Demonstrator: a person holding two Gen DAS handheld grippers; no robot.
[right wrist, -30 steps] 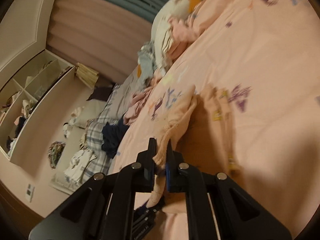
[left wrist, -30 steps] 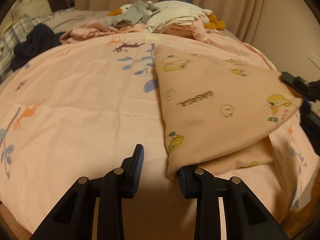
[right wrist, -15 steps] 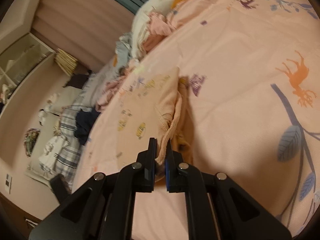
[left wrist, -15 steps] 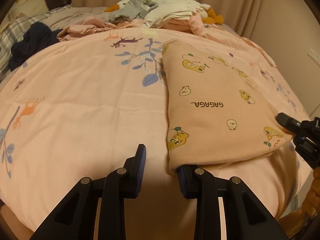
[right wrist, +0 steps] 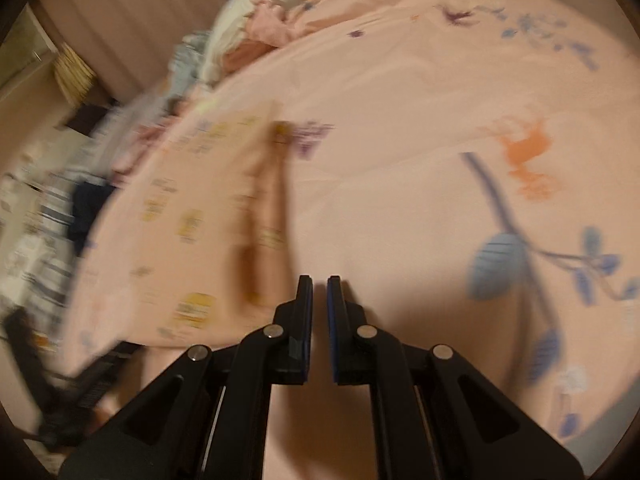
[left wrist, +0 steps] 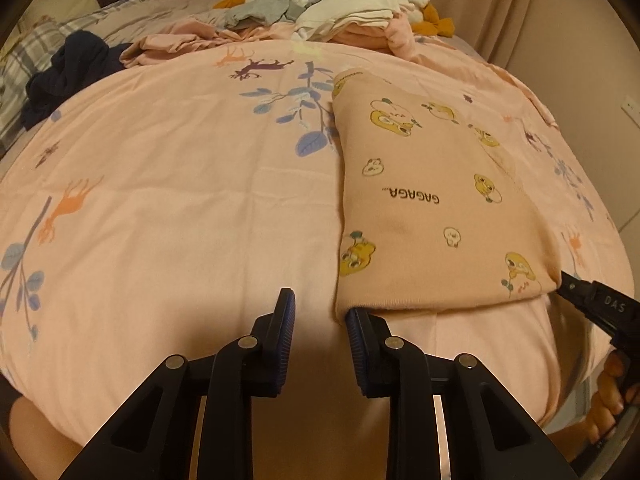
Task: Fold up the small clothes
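Left gripper [left wrist: 318, 336]: jaws apart and closing. Its right finger [left wrist: 362, 344] sits against the near left corner of the garment [left wrist: 432, 204]; nothing lies between the fingers, only bedspread [left wrist: 180, 200] shows in the gap.

Right gripper [right wrist: 319, 320]: jaws clenched to a narrow slit with no cloth in it. In the left wrist view it [left wrist: 596, 308] appears at 4 o'clock, tip at the garment's near right corner; contact cannot be judged.

Garment: peach, printed with yellow cartoon figures and the word "GAGAGA", folded to a flat oblong. It lies on the bedspread, running from the frame centre toward 1 o'clock in the left wrist view. In the right wrist view it [right wrist: 192, 216] is at 9 o'clock of the gripper, heavily blurred.

Far edge of the bed, 12 o'clock: a heap of clothes [left wrist: 344, 16]. A dark garment [left wrist: 68, 76] lies at 10 o'clock.
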